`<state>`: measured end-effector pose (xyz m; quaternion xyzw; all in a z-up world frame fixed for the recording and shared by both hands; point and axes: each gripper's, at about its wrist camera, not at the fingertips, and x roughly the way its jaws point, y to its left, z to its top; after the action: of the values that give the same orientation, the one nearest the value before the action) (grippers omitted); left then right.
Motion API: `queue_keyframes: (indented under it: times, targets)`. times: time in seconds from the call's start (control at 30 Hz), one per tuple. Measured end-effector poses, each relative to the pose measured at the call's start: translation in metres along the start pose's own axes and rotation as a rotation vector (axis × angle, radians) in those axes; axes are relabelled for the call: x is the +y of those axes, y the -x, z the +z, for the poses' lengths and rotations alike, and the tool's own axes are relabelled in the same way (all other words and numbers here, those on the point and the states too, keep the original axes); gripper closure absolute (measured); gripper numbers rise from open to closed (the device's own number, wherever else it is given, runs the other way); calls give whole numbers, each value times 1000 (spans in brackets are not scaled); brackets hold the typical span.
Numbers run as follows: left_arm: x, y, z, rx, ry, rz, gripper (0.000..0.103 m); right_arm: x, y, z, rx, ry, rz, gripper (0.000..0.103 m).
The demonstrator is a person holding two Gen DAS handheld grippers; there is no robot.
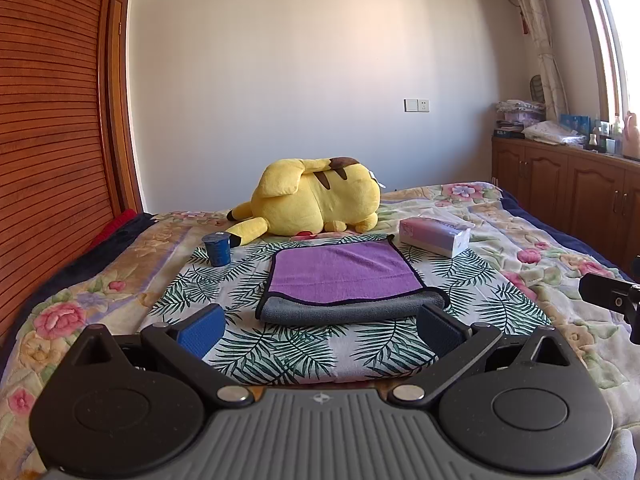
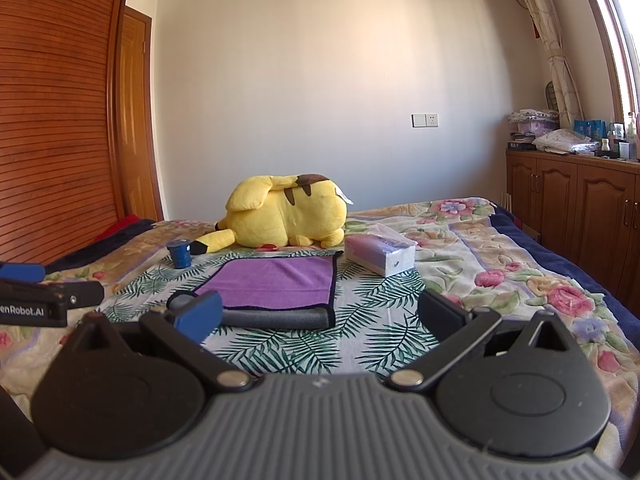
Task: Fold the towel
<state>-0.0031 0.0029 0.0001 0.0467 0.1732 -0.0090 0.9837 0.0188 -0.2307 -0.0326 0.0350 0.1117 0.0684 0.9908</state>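
Home bedroom: bed under a floral quilted bedspread (image 1: pixel 520 240), yellow plush toy (image 1: pixel 316 200) at its far end, slatted wooden wardrobe door (image 1: pixel 48 120) left, brown wooden cabinets (image 2: pixel 580 200) right with, probably, toiletry bottles (image 2: pixel 616 136) on top.

We take the towel (image 1: pixel 344 276) as landmark, lying on the bed (image 1: pixel 520 280). Behind it lies the plush toy (image 1: pixel 316 200); behind-left stands the cup (image 1: pixel 218 249); behind-right lies the tissue box (image 1: pixel 434 235).
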Motion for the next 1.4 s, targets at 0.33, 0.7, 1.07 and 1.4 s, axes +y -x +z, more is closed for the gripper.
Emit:
queue_keyframes:
  times: [0.33, 0.7, 1.07, 1.4]
  targets:
    - [2, -1, 0, 2, 0, 3, 16, 1, 1, -2, -1, 2, 0, 0]
    - [3, -2, 0, 1, -1, 4, 16, 0, 0, -1, 1, 0, -1, 0]
    - [5, -2, -2, 4, -4, 3, 16, 0, 0, -1, 1, 1, -1, 0]
    - [6, -2, -3, 6, -5, 4, 16, -2, 0, -1, 2, 1, -1, 0]
